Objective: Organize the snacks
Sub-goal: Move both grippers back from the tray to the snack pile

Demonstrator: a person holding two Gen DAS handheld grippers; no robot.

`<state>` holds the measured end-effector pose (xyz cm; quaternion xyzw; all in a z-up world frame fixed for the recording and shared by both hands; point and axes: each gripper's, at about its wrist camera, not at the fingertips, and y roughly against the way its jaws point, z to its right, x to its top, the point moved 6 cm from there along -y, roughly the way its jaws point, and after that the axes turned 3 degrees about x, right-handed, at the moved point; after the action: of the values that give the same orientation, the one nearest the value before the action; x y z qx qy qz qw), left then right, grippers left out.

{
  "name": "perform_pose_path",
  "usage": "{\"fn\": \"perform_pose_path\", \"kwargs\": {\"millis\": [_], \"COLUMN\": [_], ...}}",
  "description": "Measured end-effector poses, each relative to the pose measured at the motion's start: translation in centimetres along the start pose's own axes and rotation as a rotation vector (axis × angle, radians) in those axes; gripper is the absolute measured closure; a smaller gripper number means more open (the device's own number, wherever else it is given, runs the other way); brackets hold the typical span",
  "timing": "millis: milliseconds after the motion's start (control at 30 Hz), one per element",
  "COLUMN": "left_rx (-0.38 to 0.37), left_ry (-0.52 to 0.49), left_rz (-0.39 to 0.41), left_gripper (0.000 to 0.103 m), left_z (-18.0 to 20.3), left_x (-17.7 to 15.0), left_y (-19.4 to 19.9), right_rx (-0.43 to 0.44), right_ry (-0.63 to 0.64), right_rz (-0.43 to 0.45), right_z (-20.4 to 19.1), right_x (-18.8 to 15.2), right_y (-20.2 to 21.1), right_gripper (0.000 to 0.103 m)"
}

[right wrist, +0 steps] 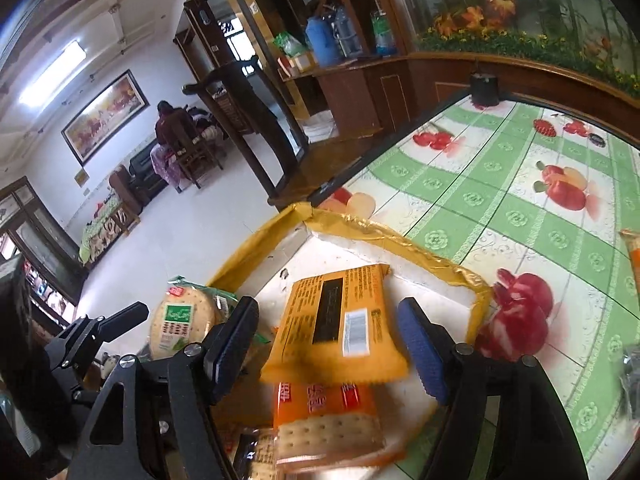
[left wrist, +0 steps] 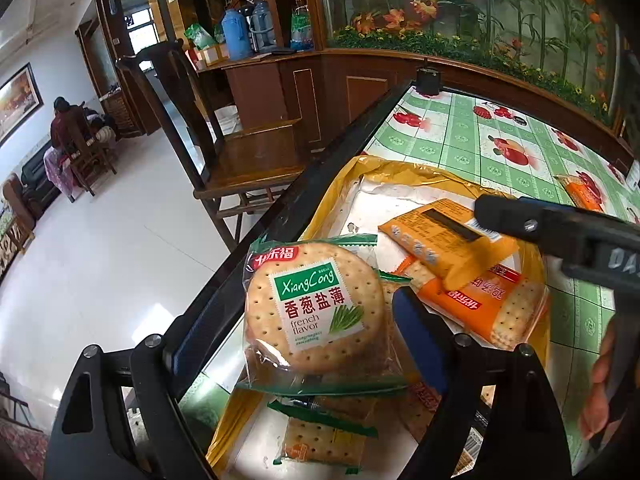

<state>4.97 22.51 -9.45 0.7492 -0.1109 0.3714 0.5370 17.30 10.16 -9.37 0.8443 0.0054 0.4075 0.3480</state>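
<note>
A shallow white box with yellow taped walls (left wrist: 400, 172) (right wrist: 400, 236) lies at the table's corner and holds several cracker packs. My left gripper (left wrist: 296, 320) is shut on the green round XiangCong cracker pack (left wrist: 316, 304), held just above the box; the pack also shows in the right wrist view (right wrist: 182, 320). My right gripper (right wrist: 328, 344) is open, with an orange pack (right wrist: 340, 328) (left wrist: 444, 244) blurred between its fingers above the box. Another orange cracker pack (right wrist: 324, 420) (left wrist: 492, 304) lies beneath it.
The table has a green and white fruit-print cloth (right wrist: 500, 184) and a black edge (left wrist: 320, 168). A wooden chair (left wrist: 240, 148) stands beside the corner. A loose orange pack (left wrist: 584, 196) lies further out on the cloth. A black cup (right wrist: 484, 88) stands at the far corner.
</note>
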Motion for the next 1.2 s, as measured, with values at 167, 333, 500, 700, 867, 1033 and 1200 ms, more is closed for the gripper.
{"fn": "perform_pose_path", "kwargs": {"millis": [167,333,500,700,867,1033,1200], "left_rx": [-0.01,-0.038,-0.076,-0.121,-0.17,-0.23,-0.283], "left_ry": [-0.013,-0.028,-0.024,-0.031,-0.1,-0.156,-0.216], "left_rz": [0.009,0.021,0.047,0.067,0.081,0.08,0.092], "left_gripper": [0.014,0.014,0.014,0.014,0.014,0.014,0.014], "left_z": [0.9,2.0,3.0,5.6,10.1,14.4,18.5], "left_x": [0.1,0.4,1.1,2.0,2.4,2.6,2.7], "left_y": [0.7,1.6,3.1,4.2,5.4,6.5,7.7], "right_rx": [0.006,-0.017,-0.045,-0.122,-0.187,-0.242,-0.286], "right_ry": [-0.011,-0.036,-0.079,-0.14,-0.219,-0.276,-0.32], "right_rz": [0.051,0.089,0.136,0.205,0.252,0.285,0.31], "right_z": [0.3,2.1,4.8,9.2,13.6,16.9,19.5], "right_x": [0.1,-0.5,-1.6,-3.4,-5.2,-7.1,-9.1], "right_y": [3.1,6.0,9.6,15.1,19.5,23.1,26.2], "right_gripper": [0.029,0.028,0.028,0.025,0.025,0.024,0.024]}}
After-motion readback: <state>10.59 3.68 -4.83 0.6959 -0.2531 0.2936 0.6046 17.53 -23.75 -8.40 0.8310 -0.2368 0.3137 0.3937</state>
